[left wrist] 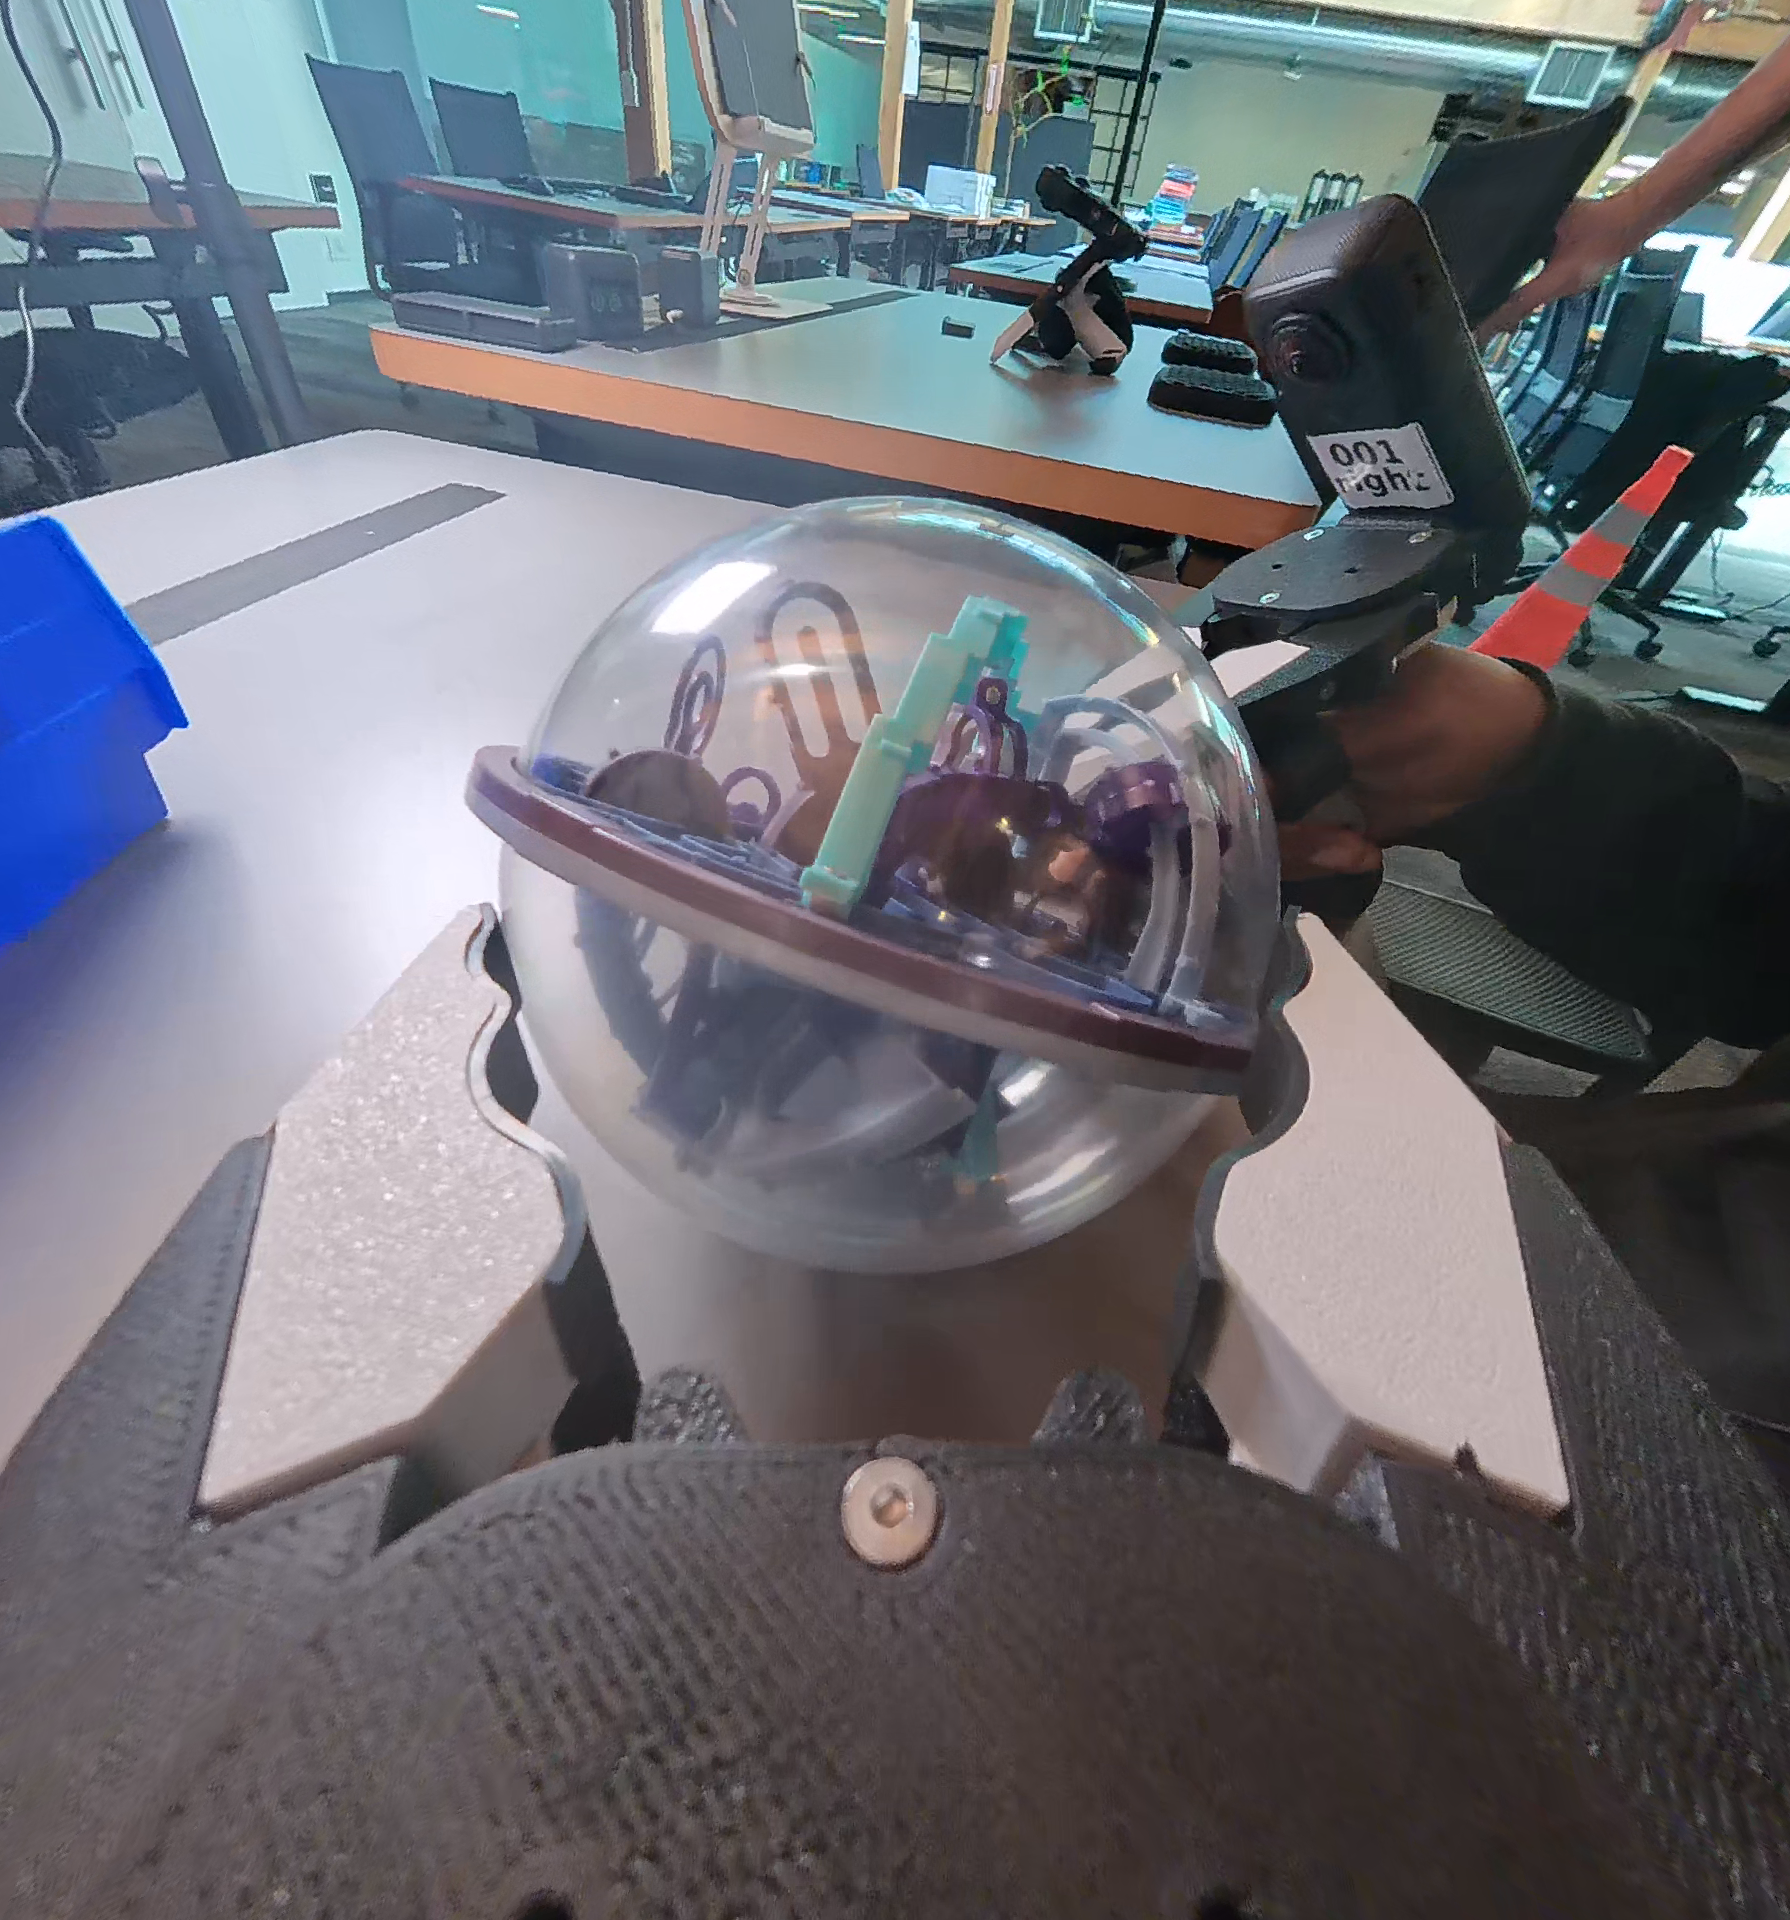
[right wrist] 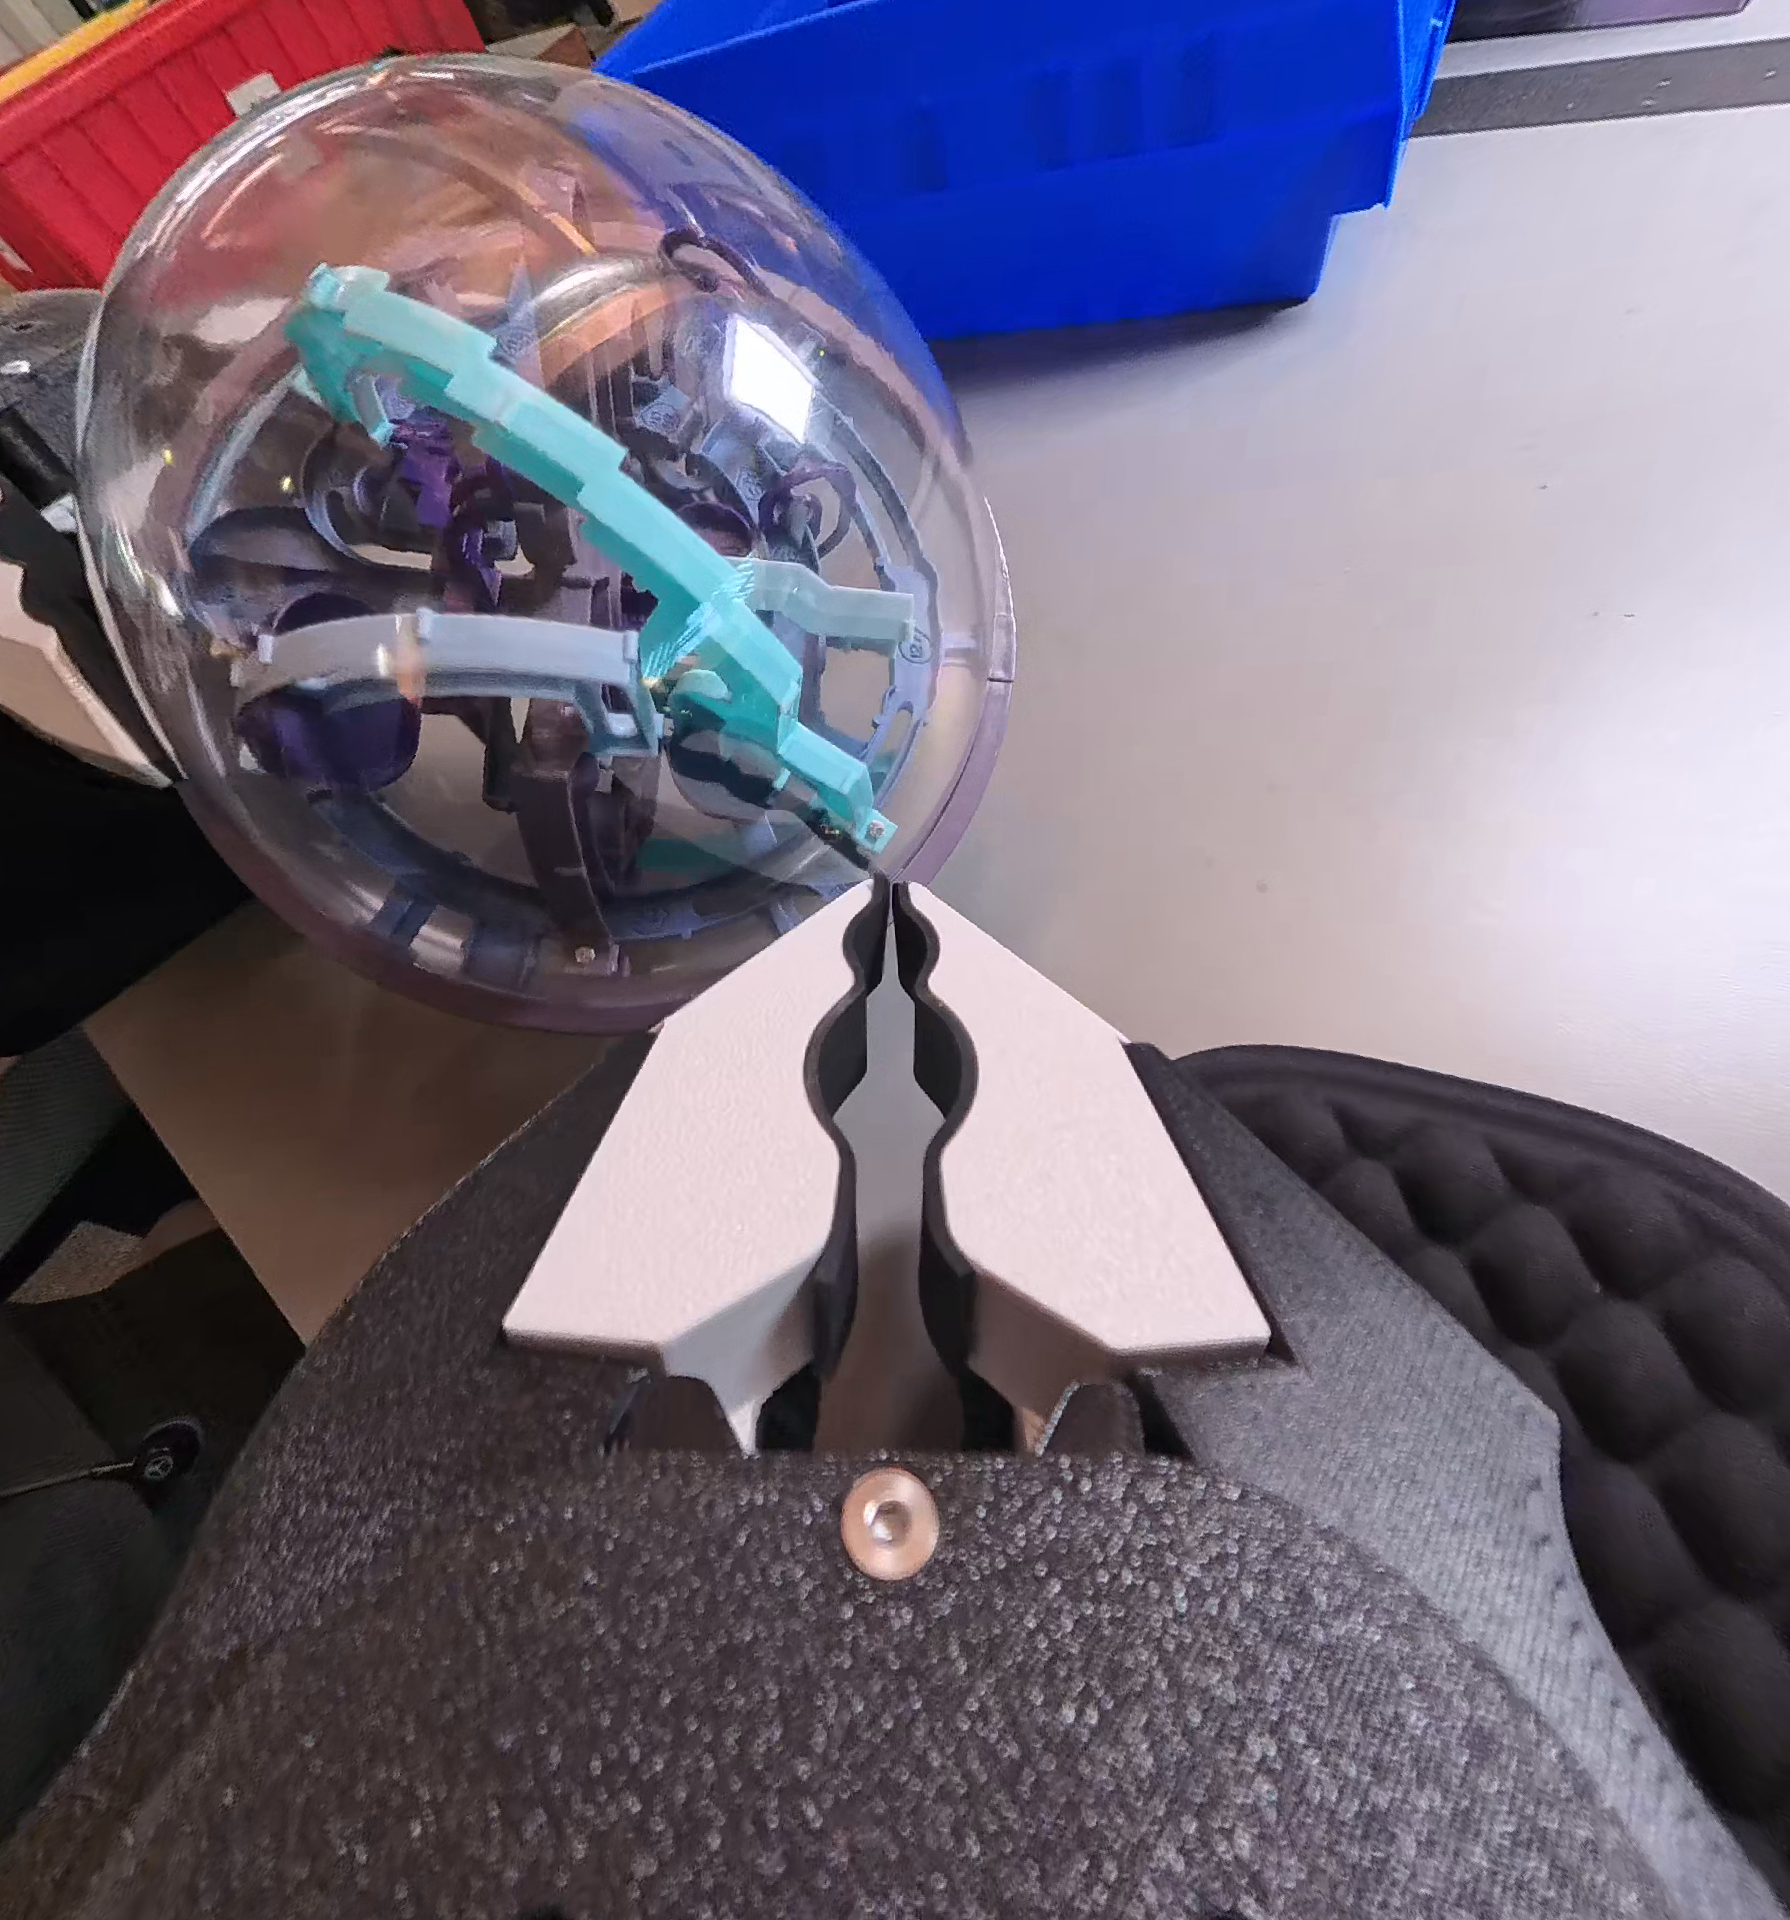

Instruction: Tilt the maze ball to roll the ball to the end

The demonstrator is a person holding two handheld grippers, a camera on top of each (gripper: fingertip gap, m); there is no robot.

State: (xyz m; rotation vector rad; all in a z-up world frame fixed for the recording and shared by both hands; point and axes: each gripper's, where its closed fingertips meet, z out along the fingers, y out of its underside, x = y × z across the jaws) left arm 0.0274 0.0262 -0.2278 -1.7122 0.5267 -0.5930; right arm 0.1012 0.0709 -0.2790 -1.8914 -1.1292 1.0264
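Left wrist view: the left gripper [left wrist: 886,987] is spread wide with the clear maze ball [left wrist: 880,883] clamped between its white fingers [left wrist: 392,1174], both pads against the sphere's sides; the ball sits raised over the grey table [left wrist: 371,665], its maroon equator ring [left wrist: 766,914] tilted down to the right; a blue bin [left wrist: 29,727] stands at the left edge; the right gripper [left wrist: 1317,623], held in a gloved hand [left wrist: 1431,748], reaches in behind the ball, its fingers hidden.

Right wrist view: the right gripper [right wrist: 889,888] has its fingers pressed together, pinching nothing, tips just at the maze ball [right wrist: 538,634] near its lower rim; whether they touch I cannot tell; a teal track [right wrist: 600,520] crosses inside the sphere; a blue bin [right wrist: 1057,156] and a red bin [right wrist: 143,145] stand behind.
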